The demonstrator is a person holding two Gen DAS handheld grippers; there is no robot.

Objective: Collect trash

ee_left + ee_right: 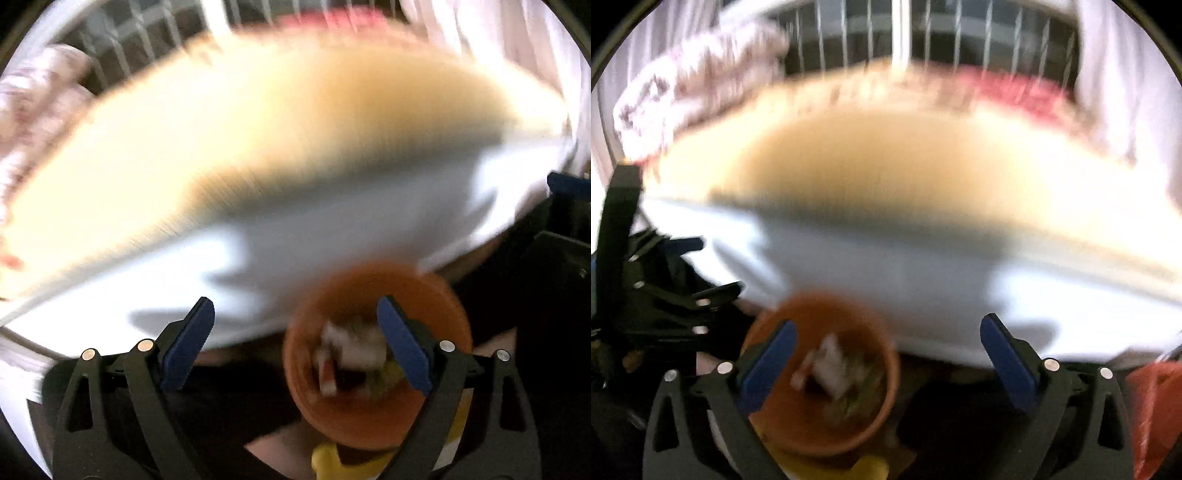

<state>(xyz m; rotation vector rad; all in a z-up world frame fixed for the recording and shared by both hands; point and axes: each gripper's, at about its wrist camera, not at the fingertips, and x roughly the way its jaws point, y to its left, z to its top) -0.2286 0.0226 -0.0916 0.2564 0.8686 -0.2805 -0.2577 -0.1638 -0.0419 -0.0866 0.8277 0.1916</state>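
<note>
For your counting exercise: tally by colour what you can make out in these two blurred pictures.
Orange bin holding trash: 1
Cream table top: 1
Pink patterned cloth: 1
Red cloth: 1
Blue-padded tools, both open, left and right: 2
Total: 6

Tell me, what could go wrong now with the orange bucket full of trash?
Both pictures are blurry, so this is a guess.
1. The orange bucket sits below the table edge, so a bump could tip the trash out.
2. The left claw and right claw are both open and empty, close over the bucket, and could knock its rim.
</note>
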